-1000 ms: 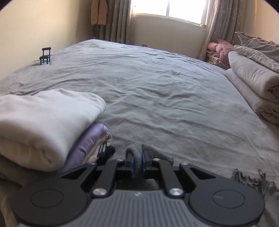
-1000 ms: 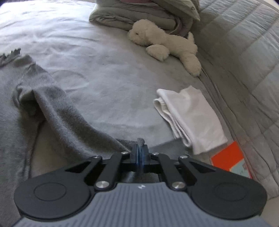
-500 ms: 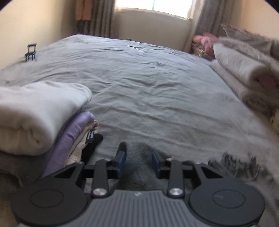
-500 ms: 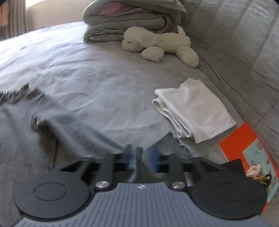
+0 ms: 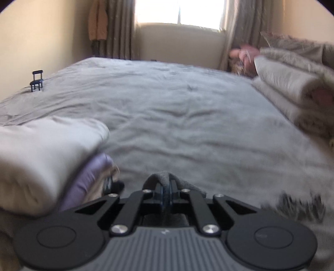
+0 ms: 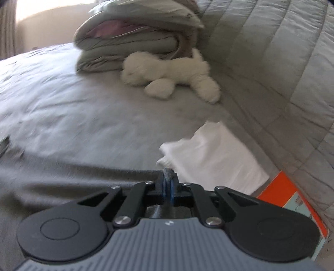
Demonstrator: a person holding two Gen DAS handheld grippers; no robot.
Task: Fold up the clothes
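The left tool (image 5: 166, 188) is pinched tight on a fold of the dark grey knit garment (image 5: 183, 184), which humps up over its blue-padded tips; its jaws have just been closing, with that cloth between them. The right tool (image 6: 168, 183) has likewise just been closing and now clamps another edge of the same garment, a small tuft of grey standing up between its pads. From that grip the cloth runs off to the left in a taut, nearly straight band across the bed (image 6: 83, 112), and its ragged fringe (image 5: 300, 205) lies on the sheet to the right of the left tool.

Just left of the left tool sits a stack of folded clothes: a cream piece (image 5: 48, 154) on top and a lilac one (image 5: 91, 173) beneath it, with more pale layers under that. Just beyond the right tool lies a folded white cloth (image 6: 215, 158), and an orange box (image 6: 292, 200) shows at the bed's edge beside it. Farther back a white plush toy (image 6: 171, 75) lies against a pile of folded grey bedding (image 6: 129, 43), next to the quilted headboard (image 6: 281, 58). Across the bed in the left view, a tiny black toy chair (image 5: 37, 80) stands near the far edge, rolled beige blankets (image 5: 292, 87) are heaped on the right, and a curtained window (image 5: 179, 12) glows behind.
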